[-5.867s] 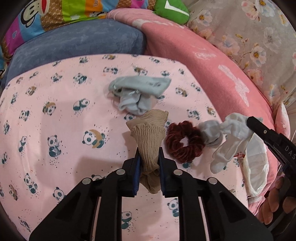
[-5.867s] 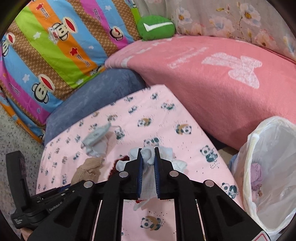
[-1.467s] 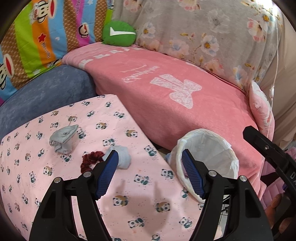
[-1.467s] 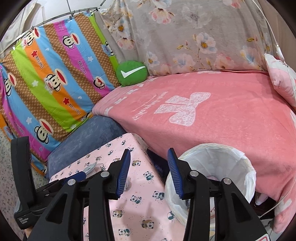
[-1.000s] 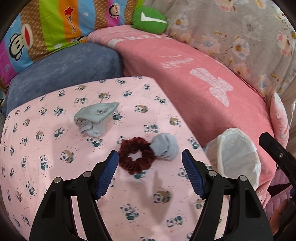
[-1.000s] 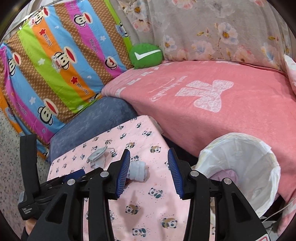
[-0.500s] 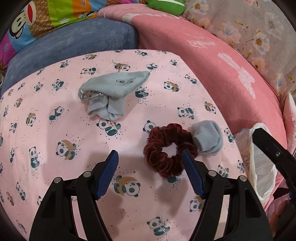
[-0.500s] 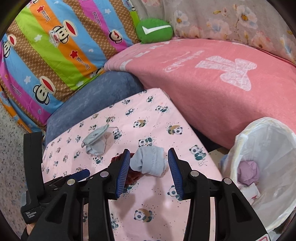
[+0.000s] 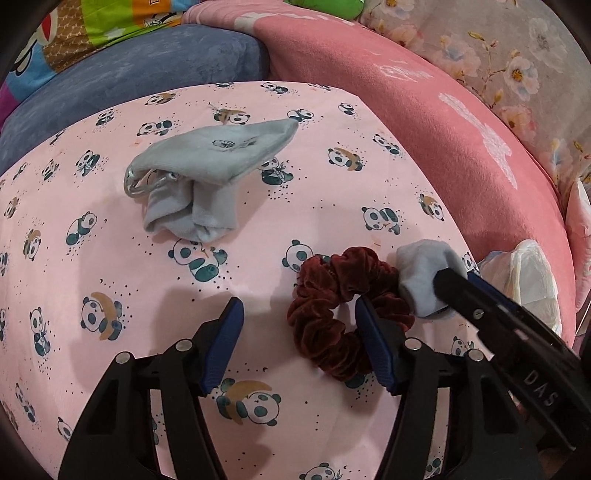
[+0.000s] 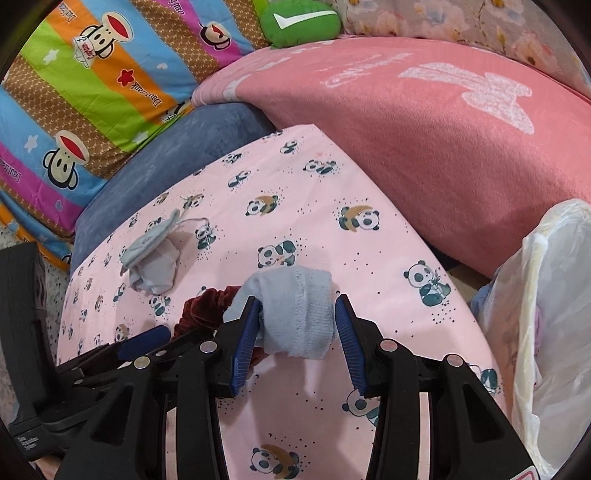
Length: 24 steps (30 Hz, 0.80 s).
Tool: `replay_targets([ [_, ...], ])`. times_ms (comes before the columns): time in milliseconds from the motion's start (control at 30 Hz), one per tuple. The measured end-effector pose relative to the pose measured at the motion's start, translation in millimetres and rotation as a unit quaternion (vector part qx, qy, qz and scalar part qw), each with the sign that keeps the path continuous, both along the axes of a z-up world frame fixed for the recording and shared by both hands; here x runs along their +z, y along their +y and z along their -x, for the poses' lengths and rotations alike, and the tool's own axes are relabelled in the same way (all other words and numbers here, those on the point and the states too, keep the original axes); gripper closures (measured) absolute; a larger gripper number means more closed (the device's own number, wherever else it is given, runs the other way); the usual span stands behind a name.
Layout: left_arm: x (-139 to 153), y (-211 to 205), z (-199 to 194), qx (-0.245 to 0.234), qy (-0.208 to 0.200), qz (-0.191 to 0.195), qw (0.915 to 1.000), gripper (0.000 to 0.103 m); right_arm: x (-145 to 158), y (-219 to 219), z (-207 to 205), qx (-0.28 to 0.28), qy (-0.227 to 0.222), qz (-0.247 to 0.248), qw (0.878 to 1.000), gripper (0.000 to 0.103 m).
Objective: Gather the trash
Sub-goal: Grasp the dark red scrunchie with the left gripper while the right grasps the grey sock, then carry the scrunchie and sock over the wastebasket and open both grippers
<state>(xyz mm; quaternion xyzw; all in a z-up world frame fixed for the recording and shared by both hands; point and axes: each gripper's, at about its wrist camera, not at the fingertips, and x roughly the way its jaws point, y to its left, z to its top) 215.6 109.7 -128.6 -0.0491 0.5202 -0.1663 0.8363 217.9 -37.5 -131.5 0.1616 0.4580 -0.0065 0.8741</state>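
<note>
A dark red velvet scrunchie (image 9: 343, 314) lies on the pink panda tablecloth (image 9: 110, 295). My left gripper (image 9: 299, 332) is low over it with its jaws closing. The scrunchie's left half is between the pads; the right pad sits at its hole and the left pad is clear of it. A rolled pale grey sock (image 10: 295, 314) touches the scrunchie (image 10: 207, 299). My right gripper (image 10: 297, 332) straddles the sock, pads at its sides, no squeeze visible. A crumpled grey sock (image 9: 207, 177) lies farther back. The white-lined trash bin (image 10: 546, 295) stands to the right, off the table.
A pink blanket (image 10: 443, 122) covers the sofa behind the table, with a blue cushion (image 9: 129, 70) at the back left. Striped cartoon bedding (image 10: 92, 74) and a green pillow (image 10: 299, 22) lie beyond. The bin's bag (image 9: 532, 280) holds some items.
Both grippers came down to the tabletop. The left jaws narrowed around the scrunchie. The right gripper now has the rolled sock between its pads.
</note>
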Motion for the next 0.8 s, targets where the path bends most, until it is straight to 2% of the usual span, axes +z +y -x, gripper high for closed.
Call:
replay_targets([
  [100,0,-5,-3,-0.004,-0.004,-0.003,1.0000,0.057,-5,0,-1,0.000,0.002,-0.002,1.000,0.061],
  [233,-1,-8,-5,-0.016,0.009,0.014,0.9997,0.086,-5,0,0,0.000,0.001,-0.007,1.000,0.067],
  [267,-1,-8,-4,-0.014,0.008,0.014,0.9998,0.087,-5,0,1,0.001,0.001,-0.007,1.000,0.068],
  [333,3,-10,-1,-0.015,0.002,0.012,0.9998,0.088,1,-1,4,0.001,-0.003,-0.006,1.000,0.077],
  [433,14,-10,3,-0.015,-0.007,0.016,0.9997,0.089,13,-3,9,0.001,-0.016,-0.006,1.000,0.084],
  [600,47,-12,13,-0.019,-0.042,0.021,0.9987,0.090,39,-8,23,-0.006,-0.049,-0.007,0.999,0.086],
  [800,97,-21,29,-0.028,-0.094,0.031,0.9946,0.090,90,-21,48,-0.018,-0.107,-0.004,0.994,0.086],
])
